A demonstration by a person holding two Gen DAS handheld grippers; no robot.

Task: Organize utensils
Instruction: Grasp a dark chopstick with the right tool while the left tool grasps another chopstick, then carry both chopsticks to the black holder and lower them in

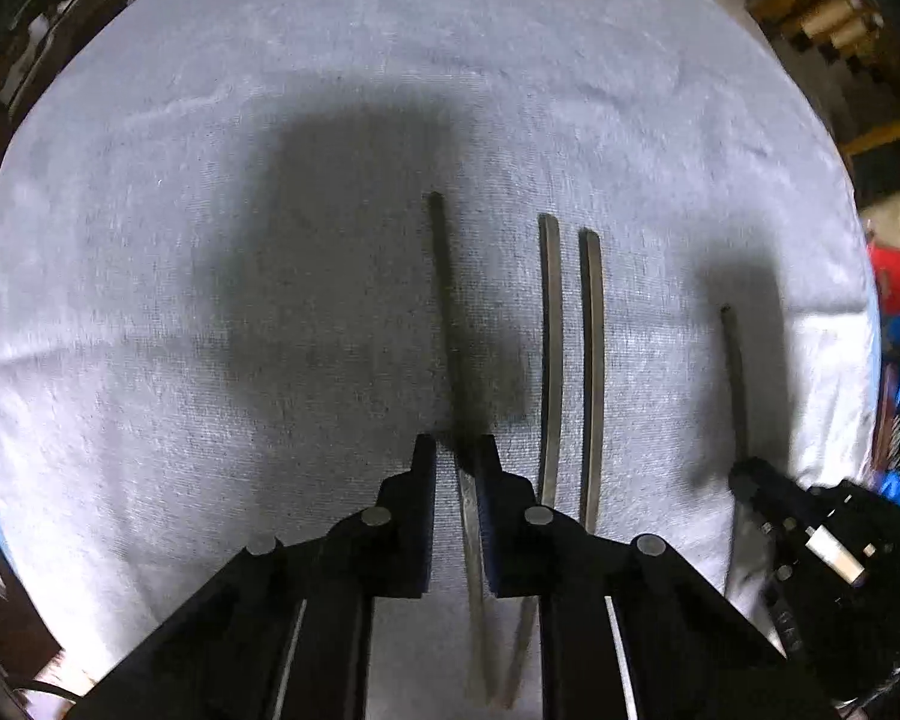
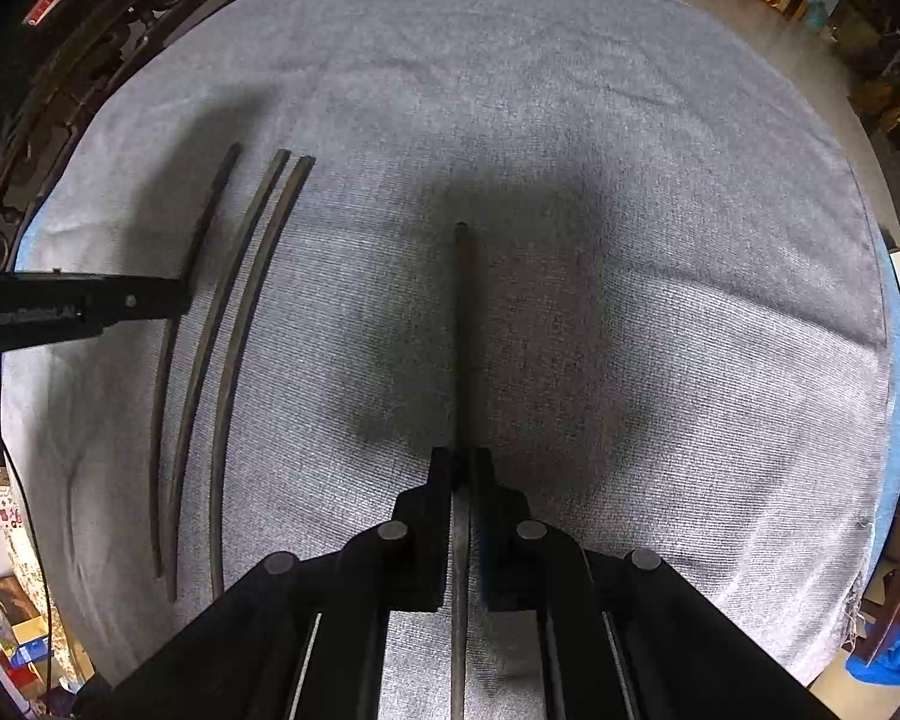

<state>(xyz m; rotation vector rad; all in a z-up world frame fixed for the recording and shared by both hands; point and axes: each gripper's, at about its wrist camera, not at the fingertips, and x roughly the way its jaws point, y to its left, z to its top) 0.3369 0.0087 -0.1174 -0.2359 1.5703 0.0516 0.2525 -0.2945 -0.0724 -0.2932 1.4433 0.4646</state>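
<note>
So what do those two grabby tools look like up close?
Both are black. The left tool and the right tool each have two flat fingers on jointed arms with round grey pins and thin silvery strips along the sides. Seen from the right camera, the left one shows faint lettering, too blurry to read. A small white plug part sits on the right one's side.

Your counter is covered by a grey-blue cloth (image 1: 270,120) with a rough, ribbed weave and a matt face; the long thin utensils (image 1: 551,360) lying on it look like dark metal, smooth, with a dull sheen along their edges; the utensil (image 2: 463,330) in your right hand-held gripper (image 2: 462,468) reads matt and dark; both hand-held grippers, the left (image 1: 456,456) too, are matt black plastic with smooth round pins.
</note>
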